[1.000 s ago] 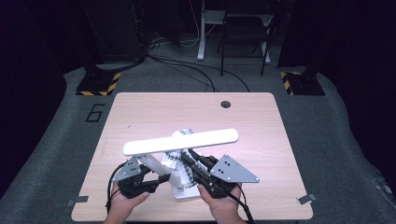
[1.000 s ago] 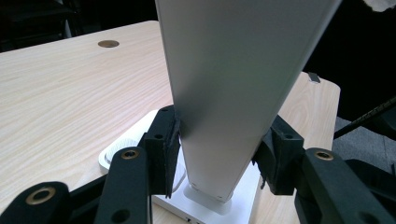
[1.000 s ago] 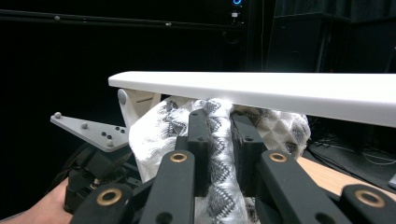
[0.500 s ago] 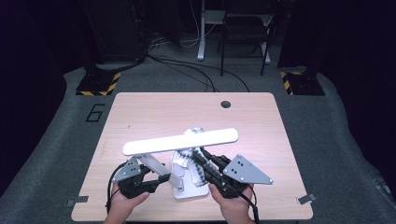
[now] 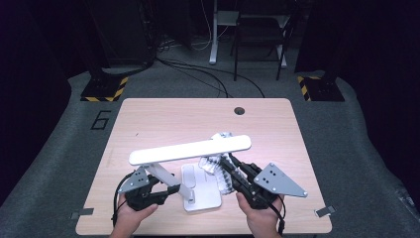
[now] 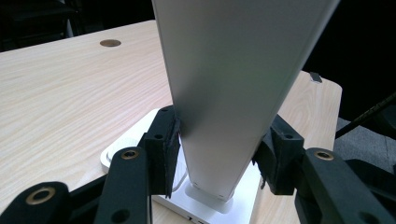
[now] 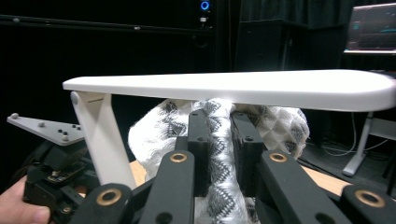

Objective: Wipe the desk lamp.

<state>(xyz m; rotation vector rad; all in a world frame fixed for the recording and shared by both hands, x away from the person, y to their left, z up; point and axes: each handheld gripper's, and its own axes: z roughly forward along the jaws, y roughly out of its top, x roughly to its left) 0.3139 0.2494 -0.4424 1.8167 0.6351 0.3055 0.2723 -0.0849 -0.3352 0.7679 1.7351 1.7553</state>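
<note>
Fingers (image 7: 246, 149) pinch patterned cloth (image 7: 219, 140) under lamp head (image 7: 233, 88); left gripper (image 6: 219, 158) straddles arm

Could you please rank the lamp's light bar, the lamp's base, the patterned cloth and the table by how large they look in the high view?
1. table
2. light bar
3. base and patterned cloth: they look alike, both partly hidden, so I would not rank them.
</note>
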